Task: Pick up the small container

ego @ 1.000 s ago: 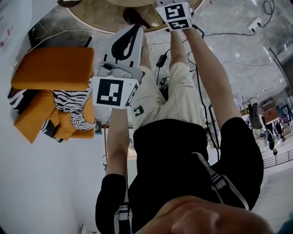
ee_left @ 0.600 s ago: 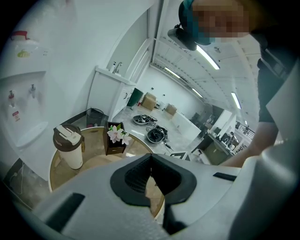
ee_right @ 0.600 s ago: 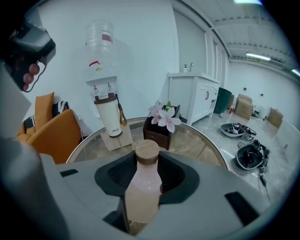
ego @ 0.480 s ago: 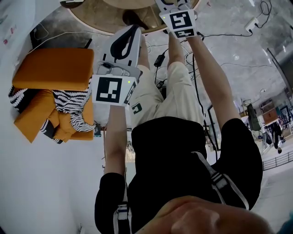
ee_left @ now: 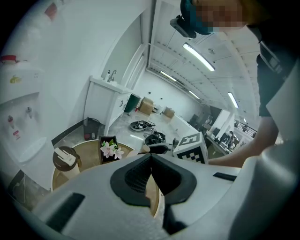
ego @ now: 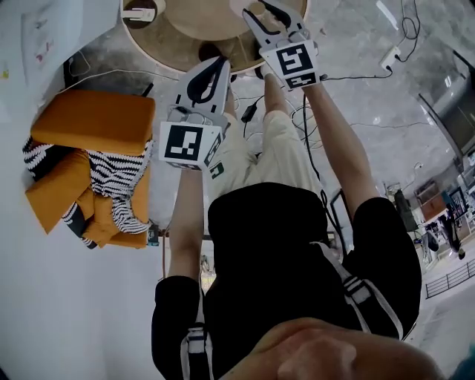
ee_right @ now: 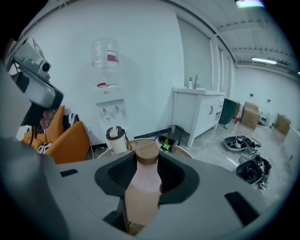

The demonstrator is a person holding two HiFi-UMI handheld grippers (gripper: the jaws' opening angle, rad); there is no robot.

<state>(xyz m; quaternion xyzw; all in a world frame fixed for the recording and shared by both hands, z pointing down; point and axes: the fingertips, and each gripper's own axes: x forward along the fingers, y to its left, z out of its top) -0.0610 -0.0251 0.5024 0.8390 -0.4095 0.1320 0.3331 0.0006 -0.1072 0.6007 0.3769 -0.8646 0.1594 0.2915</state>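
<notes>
The small container (ee_right: 142, 190) is a pale pink bottle with a round wooden lid. It stands upright between the jaws of my right gripper (ee_right: 147, 174), which is shut on its body. In the head view the right gripper (ego: 269, 15) reaches over the near edge of the round wooden table (ego: 167, 41), and the bottle is hidden there. My left gripper (ego: 211, 71) hangs just short of the table edge. In the left gripper view the left gripper (ee_left: 151, 172) has its jaws pressed together with nothing between them.
On the table stand a lidded paper cup (ee_left: 65, 159) and a dark box of white flowers (ee_left: 109, 148). An orange armchair (ego: 93, 126) with a striped cloth is at the left. Cables lie on the grey floor (ego: 349, 44). A water dispenser (ee_right: 107, 79) stands against the wall.
In the head view both grippers sit lower in the picture and more of the round table shows. The right gripper's jaws have come fully into view. Neither grip has changed.
</notes>
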